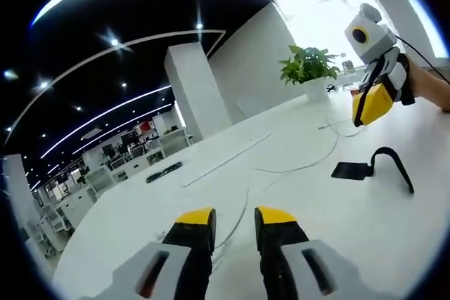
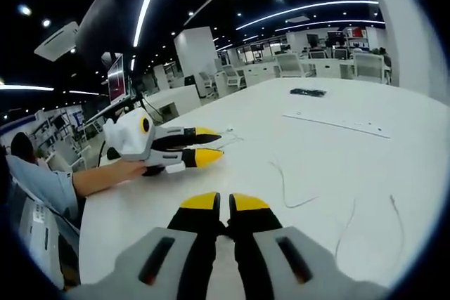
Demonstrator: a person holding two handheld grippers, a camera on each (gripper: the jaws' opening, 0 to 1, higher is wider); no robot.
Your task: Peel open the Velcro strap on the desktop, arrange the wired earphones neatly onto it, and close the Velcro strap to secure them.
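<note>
Clearly light, floppy Velcro strap (image 1: 376,166) at 3 o'clock on table (image 1: 295,209), free end curled up: best pinched there. Thin limp earphones (image 1: 309,163) near it, likely to slip; left gripper (image 1: 234,219) slightly open and empty, right gripper (image 2: 223,204) nearly closed, empty.

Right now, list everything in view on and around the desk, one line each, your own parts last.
Velcro strap: one, black, on the white desk, one end arched up.
Earphone cable: one, white, thin, trailing loose across the desk.
Desk: one, white, large.
Dark flat object: one, black, far end of the desk; cannot tell what.
Potted plant: one, green in a white pot, far edge.
Left gripper: yellow-tipped, jaws apart, over the cable.
Right gripper: yellow-tipped, jaws nearly together.
</note>
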